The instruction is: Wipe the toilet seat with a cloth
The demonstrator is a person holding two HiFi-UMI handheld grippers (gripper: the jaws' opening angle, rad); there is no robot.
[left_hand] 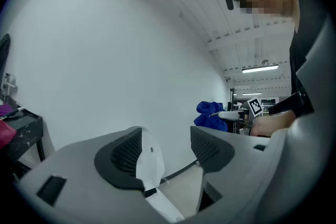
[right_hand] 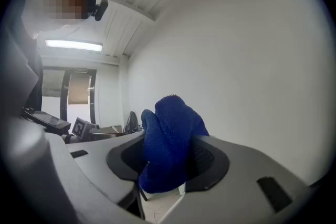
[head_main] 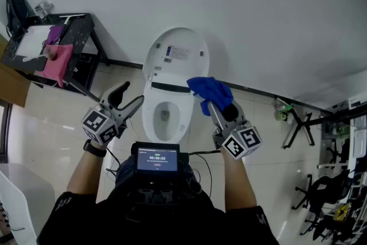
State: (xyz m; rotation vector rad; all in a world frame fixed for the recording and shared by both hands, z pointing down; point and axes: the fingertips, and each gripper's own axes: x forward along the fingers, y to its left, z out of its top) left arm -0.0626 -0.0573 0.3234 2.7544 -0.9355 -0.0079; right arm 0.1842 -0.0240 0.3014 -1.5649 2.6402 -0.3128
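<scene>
A white toilet (head_main: 166, 106) stands against the wall with its lid (head_main: 179, 57) raised; the seat ring (head_main: 150, 115) and bowl lie below it. My right gripper (head_main: 207, 101) is shut on a blue cloth (head_main: 211, 92), held up just right of the lid. In the right gripper view the blue cloth (right_hand: 167, 141) bulges out from between the jaws. My left gripper (head_main: 128, 99) hovers open at the toilet's left side, with nothing between its fingers (left_hand: 122, 157). Between them, in the left gripper view, the white lid (left_hand: 148, 162) shows.
A black metal rack (head_main: 63, 49) with pink cloths (head_main: 57, 61) stands at the left by the wall. A cardboard box (head_main: 11, 82) sits at the far left edge. Black frames and clutter (head_main: 321, 181) crowd the right side. A screen device (head_main: 156, 159) hangs at my chest.
</scene>
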